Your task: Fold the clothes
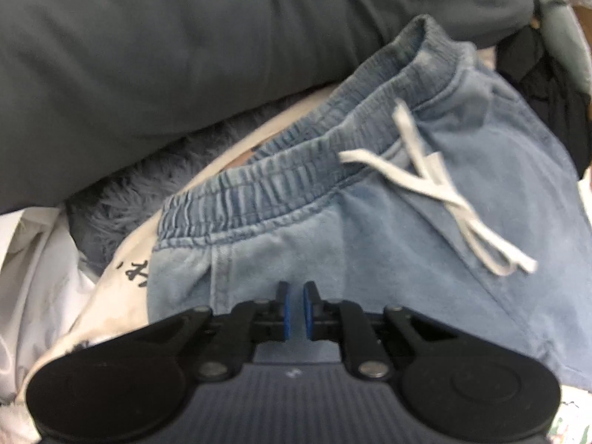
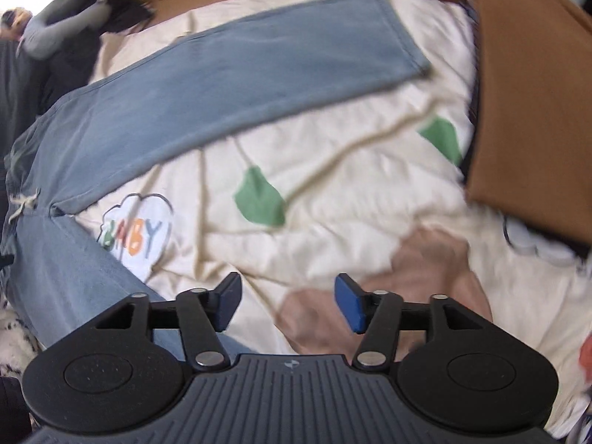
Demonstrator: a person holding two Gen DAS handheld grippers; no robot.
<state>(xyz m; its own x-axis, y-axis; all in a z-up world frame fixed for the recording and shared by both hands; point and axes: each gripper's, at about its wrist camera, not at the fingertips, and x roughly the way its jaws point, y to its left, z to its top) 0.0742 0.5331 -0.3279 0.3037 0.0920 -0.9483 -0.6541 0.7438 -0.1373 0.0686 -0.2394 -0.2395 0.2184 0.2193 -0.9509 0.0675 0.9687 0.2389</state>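
Two legs on these blue pants (image 2: 207, 85), splayed apart in a V on the cream blanket (image 2: 333, 192), waistband (image 1: 281, 185) end toward the grey cushion (image 1: 148, 55). Left claw (image 1: 296, 312) is pressed nearly together just below the waistband, apparently nipping the cloth, so I'd keep that as the anchor. Right claw (image 2: 288, 303) hangs spread and empty over the blanket beside the near leg (image 2: 66, 281). I'd grab that leg by its hem, then lay it flat onto the far one, seams lined up.

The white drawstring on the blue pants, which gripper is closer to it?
Left. The left gripper sits shut just below the waistband near the drawstring; the right gripper hangs open over the quilt, away from the pants.
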